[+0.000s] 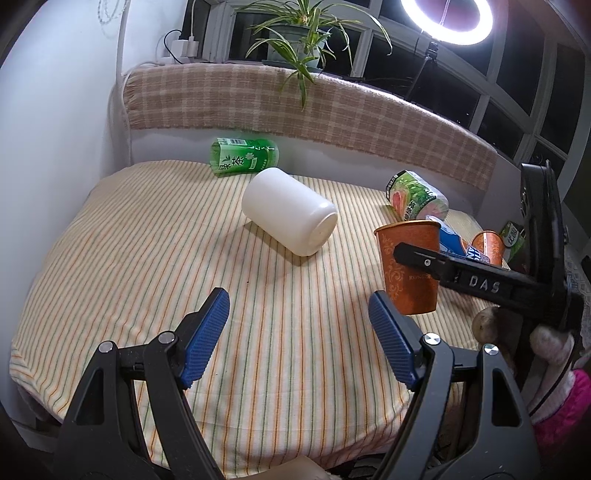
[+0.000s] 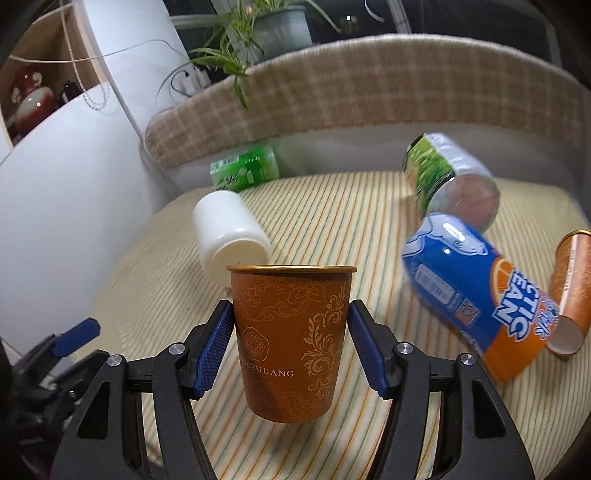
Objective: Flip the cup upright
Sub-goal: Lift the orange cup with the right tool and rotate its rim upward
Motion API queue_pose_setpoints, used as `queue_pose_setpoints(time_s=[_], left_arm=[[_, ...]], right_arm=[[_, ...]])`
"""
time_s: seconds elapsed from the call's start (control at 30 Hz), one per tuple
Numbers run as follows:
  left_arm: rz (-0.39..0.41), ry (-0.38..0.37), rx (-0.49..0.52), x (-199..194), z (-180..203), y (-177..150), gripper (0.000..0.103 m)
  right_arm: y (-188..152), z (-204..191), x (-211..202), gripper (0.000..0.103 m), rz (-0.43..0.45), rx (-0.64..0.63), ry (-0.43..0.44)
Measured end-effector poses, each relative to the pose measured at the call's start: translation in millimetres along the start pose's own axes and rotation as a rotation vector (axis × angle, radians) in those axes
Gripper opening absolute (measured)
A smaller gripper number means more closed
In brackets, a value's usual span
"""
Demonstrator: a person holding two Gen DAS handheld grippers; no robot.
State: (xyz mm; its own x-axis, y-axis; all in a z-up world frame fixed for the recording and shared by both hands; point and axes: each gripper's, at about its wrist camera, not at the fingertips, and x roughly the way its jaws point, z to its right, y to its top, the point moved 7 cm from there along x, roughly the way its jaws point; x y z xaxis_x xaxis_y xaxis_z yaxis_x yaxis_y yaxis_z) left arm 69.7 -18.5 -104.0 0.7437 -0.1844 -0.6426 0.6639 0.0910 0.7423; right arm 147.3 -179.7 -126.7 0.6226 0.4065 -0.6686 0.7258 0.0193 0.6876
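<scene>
The right gripper is clenched on the orange paper cup, its blue pads pressed against both sides of the cup wall; the cup stands upright with its rim at twelve o'clock and its base hanging just above the striped cloth. In the left wrist view the same orange paper cup sits at three o'clock, crossed by a black finger of the right gripper.

The left gripper is released, its blue pads spread wide with nothing between them, low over the striped cloth at six o'clock.

A white cup lies on its side near the centre of the cloth, its flat end turned toward five o'clock; a green cup lies toppled at twelve o'clock against the far edge.

In the right wrist view a green-and-white cup lies at two o'clock, a blue-and-orange cup lies tilted at three o'clock just in front of it, and a second orange cup lies beside that at the right edge; a potted plant stands behind the checked blanket.
</scene>
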Motion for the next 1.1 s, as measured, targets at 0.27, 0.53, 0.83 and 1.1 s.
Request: queue_pose_setpoints(time_s=[0.27,0.53,0.83,1.1], left_arm=[[0.006,0.003,0.005,-2.9,1.7,1.4,0.08],[0.007,0.004,0.003,-2.8,0.6,1.5,0.08],[0.002,-0.008,0.012,-1.9,8.0,0.5,0.08],[0.0,-0.01,0.011,-1.7,8.8,-0.4,0.08]], right_arm=[[2.6,4.2,8.4,0.063,0.069,-0.02,-0.058],[-6.5,-0.8,4.6,0.063,0.099,-0.071,-0.093],[-22.0,-9.9,-11.1,0.065,0.123,-0.139,-0.117],[-29.4,-11.5,-18.5,0.065,0.127,-0.136,-0.108]])
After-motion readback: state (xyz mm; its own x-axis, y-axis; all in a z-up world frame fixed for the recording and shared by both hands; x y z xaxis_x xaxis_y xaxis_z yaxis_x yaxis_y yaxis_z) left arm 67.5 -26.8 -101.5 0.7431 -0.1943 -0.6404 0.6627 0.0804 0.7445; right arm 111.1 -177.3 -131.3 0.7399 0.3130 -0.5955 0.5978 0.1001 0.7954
